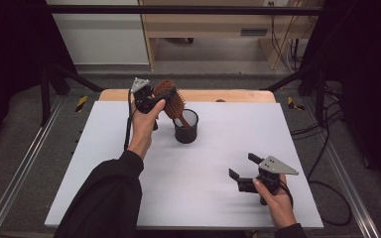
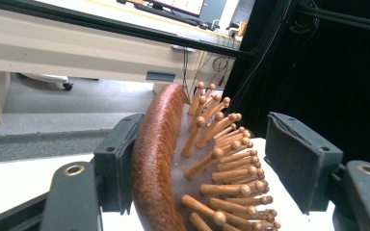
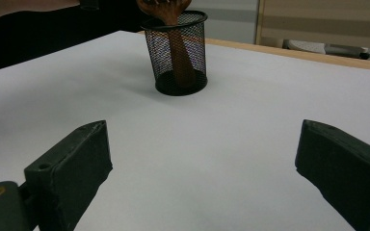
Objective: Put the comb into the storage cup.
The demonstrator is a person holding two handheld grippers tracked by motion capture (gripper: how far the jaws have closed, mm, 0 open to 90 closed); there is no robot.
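Observation:
A brown wooden hairbrush (image 1: 172, 101) stands with its handle (image 3: 180, 53) down inside a black mesh cup (image 1: 186, 130) at the back middle of the white table top (image 1: 104, 163). My left gripper (image 1: 164, 92) is raised around the brush head. In the left gripper view the brush head (image 2: 156, 159) sits between the jaws: its rounded back lies against the left pad (image 2: 120, 159), while the right pad (image 2: 294, 159) stands clear of the bristle tips. My right gripper (image 1: 241, 166) rests open on the table at the front right, nothing between its jaws, facing the mesh cup (image 3: 155, 53).
A wooden strip (image 1: 238, 95) edges the far side of the table top. Black frame bars (image 1: 178, 9) and cables (image 1: 327, 148) run around the table. Beyond it stands pale wooden furniture (image 1: 203, 25).

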